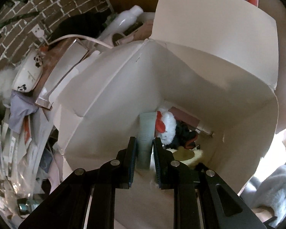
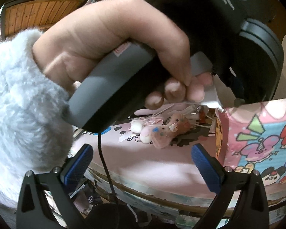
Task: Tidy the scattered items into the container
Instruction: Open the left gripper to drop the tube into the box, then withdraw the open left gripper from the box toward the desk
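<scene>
In the left wrist view, a panda-print bowl [image 1: 29, 72] sits far left on the cluttered tabletop [image 1: 53, 57] beside an open white cardboard box [image 1: 123, 87]. The left gripper [image 1: 144, 148] reaches into that box, clamped on a pale tube [image 1: 145, 133]; just right of it lie a white fluffy toy [image 1: 168, 126] and dark cloth. In the right wrist view, a hand [image 2: 108, 43] in a fluffy sleeve [image 2: 19, 105] holds a grey handle [image 2: 120, 84]. The right gripper [image 2: 143, 164] stands wide apart, empty, near small pink charms [image 2: 162, 131] on a pink mat.

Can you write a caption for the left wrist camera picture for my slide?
Left gripper clamps a pale grey-green squeeze tube over the open white cardboard box.
</scene>
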`<state>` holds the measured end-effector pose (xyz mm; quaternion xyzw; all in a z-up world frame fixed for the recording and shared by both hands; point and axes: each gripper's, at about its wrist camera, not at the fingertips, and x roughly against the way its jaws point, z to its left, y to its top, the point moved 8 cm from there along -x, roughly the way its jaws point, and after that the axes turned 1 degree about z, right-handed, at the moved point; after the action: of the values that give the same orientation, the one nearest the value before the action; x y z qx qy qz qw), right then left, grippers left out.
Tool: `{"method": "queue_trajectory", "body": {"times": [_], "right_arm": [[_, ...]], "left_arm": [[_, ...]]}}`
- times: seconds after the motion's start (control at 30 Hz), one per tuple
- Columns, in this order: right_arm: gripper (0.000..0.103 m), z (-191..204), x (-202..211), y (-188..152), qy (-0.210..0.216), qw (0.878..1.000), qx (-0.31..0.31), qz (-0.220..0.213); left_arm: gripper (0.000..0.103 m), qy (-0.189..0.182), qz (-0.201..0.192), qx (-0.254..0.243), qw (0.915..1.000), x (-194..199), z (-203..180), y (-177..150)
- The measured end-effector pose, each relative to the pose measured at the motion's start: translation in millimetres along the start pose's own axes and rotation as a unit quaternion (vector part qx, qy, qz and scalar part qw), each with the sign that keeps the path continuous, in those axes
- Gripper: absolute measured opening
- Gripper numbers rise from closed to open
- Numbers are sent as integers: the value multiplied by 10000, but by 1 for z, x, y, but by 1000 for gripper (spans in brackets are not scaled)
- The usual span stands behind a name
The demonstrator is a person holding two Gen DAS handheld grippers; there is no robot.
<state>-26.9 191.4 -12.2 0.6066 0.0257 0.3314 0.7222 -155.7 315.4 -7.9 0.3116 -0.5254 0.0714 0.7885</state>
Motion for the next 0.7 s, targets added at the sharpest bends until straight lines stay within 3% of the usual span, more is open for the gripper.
{"method": "queue_trajectory", "body": {"times": [0.1, 0.23, 0.3, 0.37, 0.53, 0.7], "right_arm": [[103, -1, 1, 0, 0, 10000, -7, 1], [103, -2, 1, 1, -20, 10000, 15, 2], [103, -2, 2, 1, -28, 10000, 7, 6], [103, -3, 1, 1, -35, 10000, -7, 21], [103, -2, -5, 0, -59, 10000, 0, 75], [103, 1, -14, -4, -267, 9995, 148, 31]], "left_arm": [[18, -16, -4, 10, 10000, 1, -1, 1], [51, -27, -153, 191, 9997, 6, 5, 4], [54, -96, -251, 266, 9993, 11, 8, 5], [66, -160, -383, 324, 9986, 19, 11, 5], [78, -166, -838, 421, 9955, 48, 18, 4], [87, 121, -1344, 629, 9889, 84, 43, -6]]}}
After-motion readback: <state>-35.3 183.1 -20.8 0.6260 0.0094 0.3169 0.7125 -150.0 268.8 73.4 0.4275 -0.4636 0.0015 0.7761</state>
